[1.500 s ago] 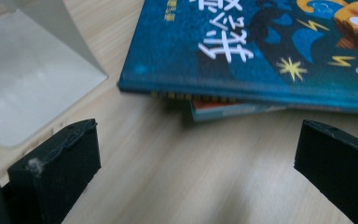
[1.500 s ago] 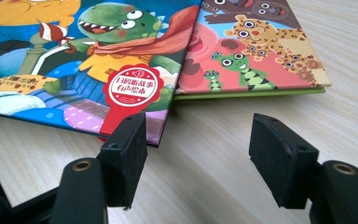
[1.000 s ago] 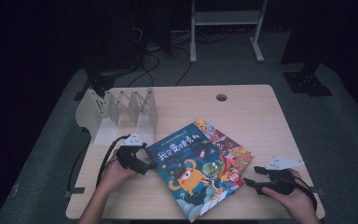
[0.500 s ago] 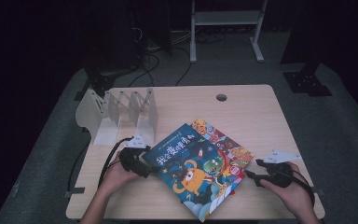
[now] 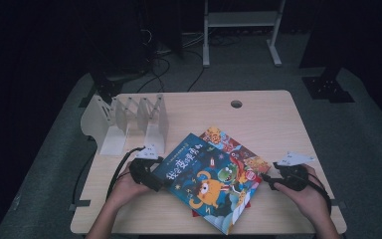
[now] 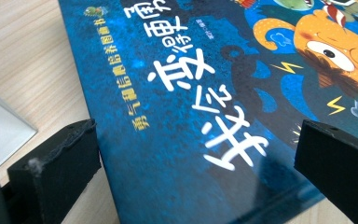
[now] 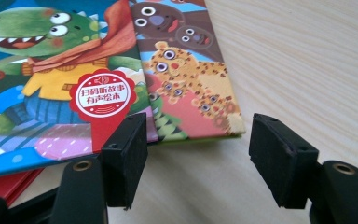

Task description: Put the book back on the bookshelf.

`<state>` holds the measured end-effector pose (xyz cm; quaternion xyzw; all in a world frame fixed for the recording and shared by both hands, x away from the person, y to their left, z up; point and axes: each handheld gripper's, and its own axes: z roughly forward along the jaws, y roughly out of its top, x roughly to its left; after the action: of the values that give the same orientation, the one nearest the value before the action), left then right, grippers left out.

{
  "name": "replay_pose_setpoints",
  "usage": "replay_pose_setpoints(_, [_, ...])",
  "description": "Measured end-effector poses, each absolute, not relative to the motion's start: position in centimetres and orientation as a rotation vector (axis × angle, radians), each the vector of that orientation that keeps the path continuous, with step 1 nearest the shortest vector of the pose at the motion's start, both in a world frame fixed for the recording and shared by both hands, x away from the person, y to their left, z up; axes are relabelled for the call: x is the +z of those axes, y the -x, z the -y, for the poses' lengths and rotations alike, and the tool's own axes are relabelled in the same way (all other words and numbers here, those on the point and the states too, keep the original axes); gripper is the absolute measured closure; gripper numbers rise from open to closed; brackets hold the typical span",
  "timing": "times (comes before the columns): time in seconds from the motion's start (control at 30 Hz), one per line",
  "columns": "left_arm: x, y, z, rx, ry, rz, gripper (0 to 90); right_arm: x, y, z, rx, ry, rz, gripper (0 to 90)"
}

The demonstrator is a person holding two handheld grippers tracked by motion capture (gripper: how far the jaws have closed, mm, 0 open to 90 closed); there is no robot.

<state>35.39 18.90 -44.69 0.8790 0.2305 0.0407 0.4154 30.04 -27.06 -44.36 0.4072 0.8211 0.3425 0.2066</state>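
Lying at the lower centre of the high view, a stack of picture books sat askew on a pale wooden table (image 5: 268,124) — the blue book (image 5: 206,181) on top, a second colourful book (image 5: 236,152) poking out beneath it towards the upper right, and a red one (image 7: 9,184) under both. The left gripper (image 5: 151,180) rested at the blue book's left corner; in its own view the jaws stood wide apart, straddling that corner without pressing it. The right gripper (image 5: 271,180) sat at the lower right of the frame, just off the books' right corner, jaws apart (nothing between them but bare table). A white file rack (image 5: 129,122) stood at the upper left, well apart from the books.
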Motion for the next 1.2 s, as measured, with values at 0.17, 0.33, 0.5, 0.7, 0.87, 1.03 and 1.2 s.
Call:
replay_pose_setpoints(0.17, [-44.7,-35.3,-18.8,0.084,-2.202,-0.572,0.0,-44.4,-31.6,27.0,0.959,-1.156,-2.278,36.0])
replay_pose_setpoints(0.33, [-44.7,-35.3,-18.7,0.079,-2.203,-0.569,0.0,-44.4,-32.9,26.8,0.943,-1.162,-2.274,36.0])
replay_pose_setpoints(0.5, [-44.8,-35.2,-18.7,0.072,-2.206,-0.562,0.0,-44.6,-35.1,26.7,0.958,-1.192,-2.265,35.7])
replay_pose_setpoints(0.7, [-44.7,-35.2,-18.7,0.072,-2.205,-0.560,0.0,-44.7,-36.9,26.5,0.958,-1.221,-2.261,36.3])
replay_pose_setpoints(0.87, [-44.7,-35.2,-18.8,0.075,-2.203,-0.560,0.0,-44.9,-38.2,26.3,0.972,-1.246,-2.261,36.5])
replay_pose_setpoints(1.03, [-44.6,-35.1,-18.8,0.067,-2.201,-0.557,0.0,-44.8,-39.6,26.0,0.970,-1.262,-2.269,36.6])
replay_pose_setpoints(1.2, [-44.6,-35.0,-18.9,0.066,-2.204,-0.554,0.0,-44.8,-40.5,25.8,0.952,-1.269,-2.273,37.3])
